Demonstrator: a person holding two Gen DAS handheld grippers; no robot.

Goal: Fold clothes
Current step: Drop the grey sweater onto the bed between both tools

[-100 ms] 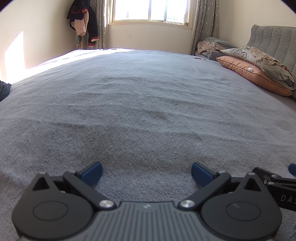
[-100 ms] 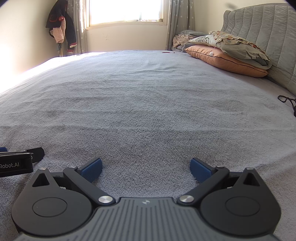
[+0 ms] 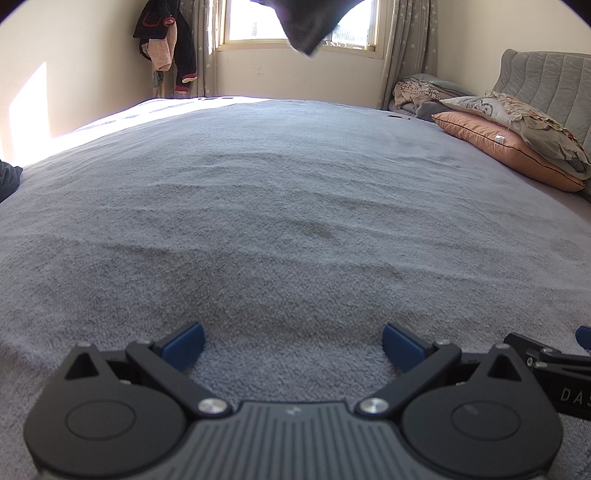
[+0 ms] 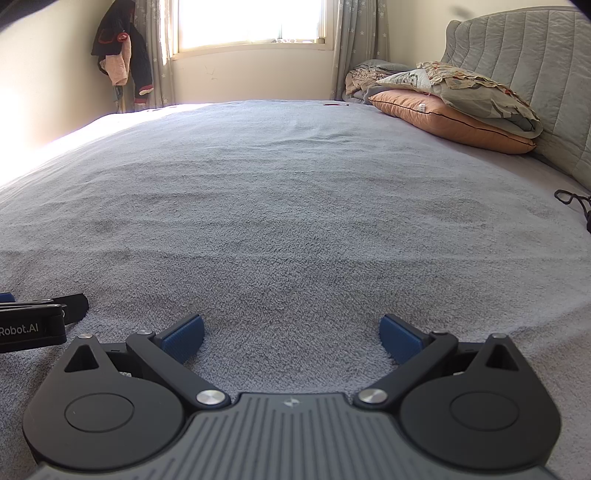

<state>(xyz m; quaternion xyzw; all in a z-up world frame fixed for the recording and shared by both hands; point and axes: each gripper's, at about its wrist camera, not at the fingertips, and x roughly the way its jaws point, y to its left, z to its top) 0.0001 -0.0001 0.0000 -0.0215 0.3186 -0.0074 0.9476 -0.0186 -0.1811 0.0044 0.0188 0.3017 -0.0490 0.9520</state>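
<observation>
A dark grey garment [image 3: 306,26] hangs in the air at the top of the left wrist view, in front of the window. Its dark edge also shows in the top left corner of the right wrist view [image 4: 14,11]. My left gripper [image 3: 293,345] is open and empty, resting low on the grey bed cover [image 3: 295,203]. My right gripper [image 4: 291,338] is open and empty, also low on the bed cover [image 4: 295,203]. The two grippers lie side by side; each shows at the edge of the other's view.
Pillows and a crumpled quilt [image 4: 454,107] lie against the grey headboard [image 4: 535,55] at the right. Clothes hang [image 3: 166,51] in the far left corner by the window. A dark item [image 3: 7,181] sits at the bed's left edge. A black cord [image 4: 576,201] lies at right.
A dark garment has come into view at the top of the left wrist view, in front of the window. Both grippers have stayed where they were.
</observation>
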